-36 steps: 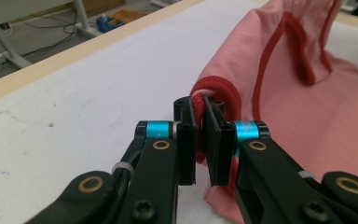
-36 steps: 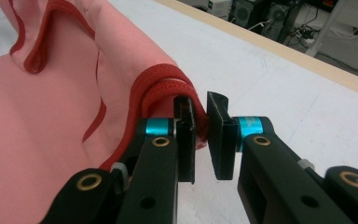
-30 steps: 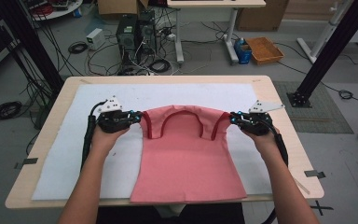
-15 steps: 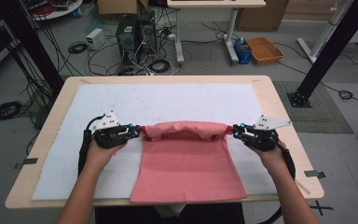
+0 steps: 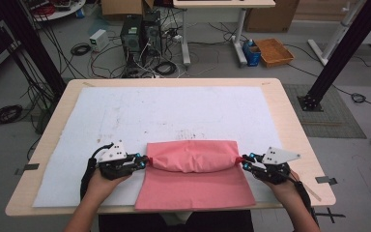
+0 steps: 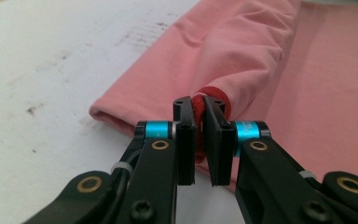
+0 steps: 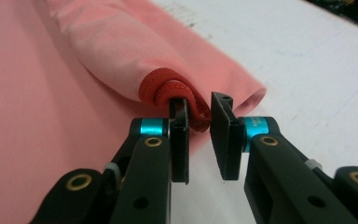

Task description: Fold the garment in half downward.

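At the pink shirt's (image 5: 192,174) left end, the left gripper (image 6: 196,116) clamps its red hem; at the right end, the right gripper (image 7: 199,112) has just been opening, jaws narrowly apart, the hem between them.

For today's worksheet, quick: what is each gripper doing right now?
Left gripper: shut on the shirt hem.
Right gripper: jaws just opening, hem between them, pads no longer clamping.

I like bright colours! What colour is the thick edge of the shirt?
Dark red trim on the pink shirt, clearest in the right gripper view.

Pink garment (image 5: 193,181) — near hem cut off behind table edge (image 5: 53,209).
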